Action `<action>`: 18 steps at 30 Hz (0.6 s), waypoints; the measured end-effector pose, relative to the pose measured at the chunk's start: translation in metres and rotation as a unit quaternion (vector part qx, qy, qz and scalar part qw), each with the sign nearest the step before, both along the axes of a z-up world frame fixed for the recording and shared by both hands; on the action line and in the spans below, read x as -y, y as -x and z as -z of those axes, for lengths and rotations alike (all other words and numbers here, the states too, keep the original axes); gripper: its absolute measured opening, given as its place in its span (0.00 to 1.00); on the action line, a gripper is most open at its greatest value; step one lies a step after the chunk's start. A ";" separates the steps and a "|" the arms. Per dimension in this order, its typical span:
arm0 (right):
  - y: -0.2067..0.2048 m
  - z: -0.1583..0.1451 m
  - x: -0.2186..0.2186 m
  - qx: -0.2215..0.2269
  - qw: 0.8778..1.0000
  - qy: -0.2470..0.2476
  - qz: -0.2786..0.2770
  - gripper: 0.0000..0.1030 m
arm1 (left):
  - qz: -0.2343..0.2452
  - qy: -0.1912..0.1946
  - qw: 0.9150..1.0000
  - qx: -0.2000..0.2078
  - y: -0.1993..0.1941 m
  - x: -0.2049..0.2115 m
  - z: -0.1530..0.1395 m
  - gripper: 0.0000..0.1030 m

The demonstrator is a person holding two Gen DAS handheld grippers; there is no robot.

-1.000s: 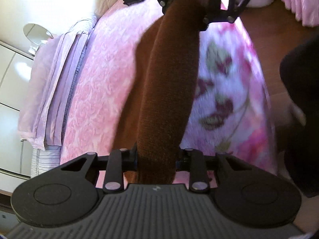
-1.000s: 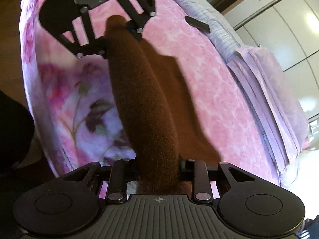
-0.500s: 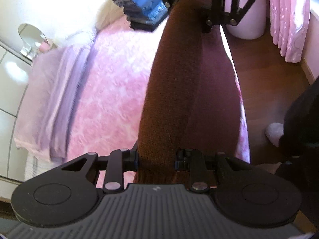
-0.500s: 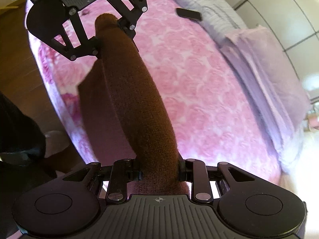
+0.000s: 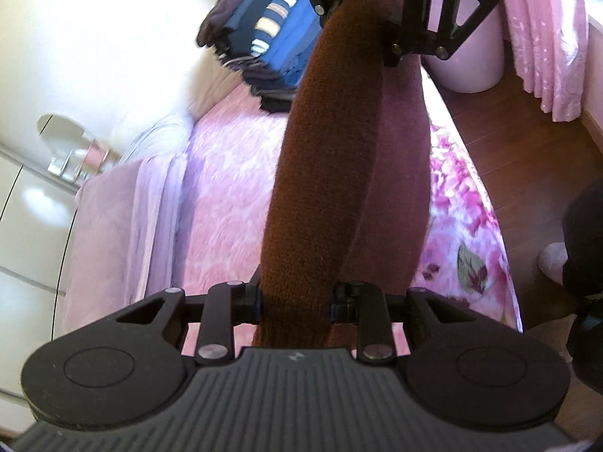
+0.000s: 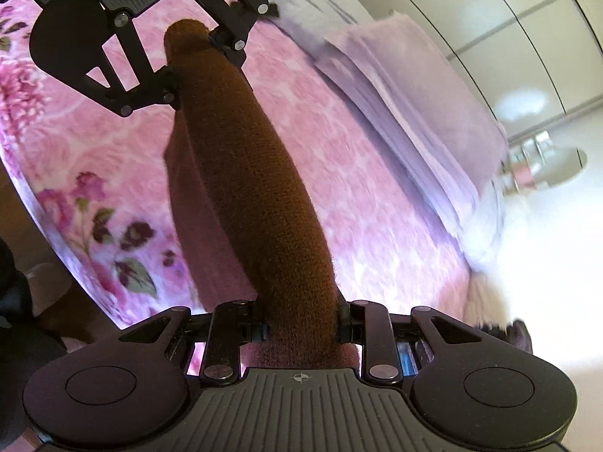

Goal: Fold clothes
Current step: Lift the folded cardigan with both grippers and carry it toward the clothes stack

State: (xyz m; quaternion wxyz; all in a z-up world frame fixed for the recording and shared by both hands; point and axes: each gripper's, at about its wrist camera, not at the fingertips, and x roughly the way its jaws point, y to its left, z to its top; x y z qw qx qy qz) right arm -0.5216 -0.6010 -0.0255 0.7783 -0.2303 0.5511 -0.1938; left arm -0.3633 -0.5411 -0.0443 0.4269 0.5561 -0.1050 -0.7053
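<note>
The brown garment (image 5: 324, 173) runs up the centre of both wrist views, stretched as a thick rolled edge between the two grippers, with the rest of the cloth hanging below it over the pink bedspread (image 5: 233, 196). It is clear of the bed along the held edge; whether the lower hem touches the bed cannot be told.

The left gripper (image 5: 296, 301), at the bottom centre of its own view, is clenched on one end of the garment. The right gripper (image 6: 303, 329), at the bottom centre of its view, is clenched on the other end. Each also shows at the top of the other's view, closed on the cloth there.

Progress, as judged: the garment is picked up and spread in the air, but no fold in it is laid down yet. Laying it flat, folding and stacking remain. A pile of clothes (image 5: 264, 41) sits at the upper centre of the left view, seemingly folded. A folded lilac blanket (image 6: 410, 113) lies at the upper right of the right view.

No brand, label or readable writing appears; only a small mark sits on each gripper body.
</note>
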 end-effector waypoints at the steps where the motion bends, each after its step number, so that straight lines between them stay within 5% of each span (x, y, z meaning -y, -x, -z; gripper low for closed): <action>1: 0.003 0.001 0.001 -0.001 1.000 0.000 0.008 0.26 | 0.008 -0.002 1.000 0.000 0.005 0.004 0.001 0.24; 9: 0.053 -0.001 0.005 0.005 0.998 -0.005 0.058 0.26 | 0.042 -0.005 0.999 0.008 0.057 0.041 0.007 0.24; 18: 0.114 -0.018 0.059 0.026 0.998 -0.008 0.049 0.26 | 0.033 -0.003 0.999 0.026 0.127 0.094 0.009 0.24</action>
